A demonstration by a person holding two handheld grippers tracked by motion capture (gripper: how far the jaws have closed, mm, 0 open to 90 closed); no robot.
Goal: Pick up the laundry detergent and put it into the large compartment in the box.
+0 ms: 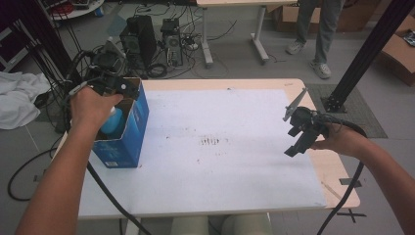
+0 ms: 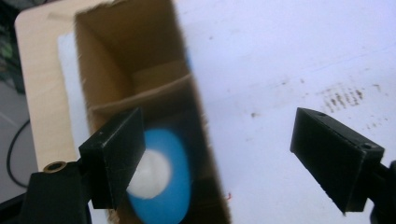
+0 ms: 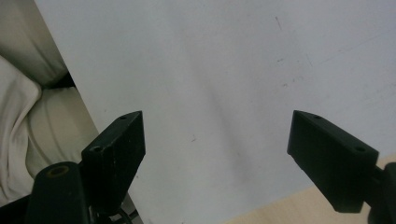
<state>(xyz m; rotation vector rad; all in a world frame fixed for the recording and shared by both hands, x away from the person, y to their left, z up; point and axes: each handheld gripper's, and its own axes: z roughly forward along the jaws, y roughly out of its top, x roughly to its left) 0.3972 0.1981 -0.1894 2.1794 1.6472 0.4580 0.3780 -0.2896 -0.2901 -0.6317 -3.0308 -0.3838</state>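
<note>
1. The right gripper (image 1: 299,131) hovers over the white mat (image 1: 235,147) near the table's right edge, jaws spread wide, empty.
2. The left gripper (image 2: 224,158) hangs wide apart above the open blue box (image 1: 125,132), gripping nothing (a blue-and-white object (image 2: 161,182) lies inside, directly below).

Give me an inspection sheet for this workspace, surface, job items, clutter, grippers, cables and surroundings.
Surface: wooden table covered by a white mat with dark smudges near its middle.
Job's things: open blue carton at the mat's left edge; blue bottle with a white cap inside.
Clutter: nothing seen.
Grippers: left gripper open above the carton mouth; right gripper open over bare mat at the right.
Cables: black cable trails off the near edge.
Surroundings: computer towers on the floor, white cloth at left, a person's legs beyond.
</note>
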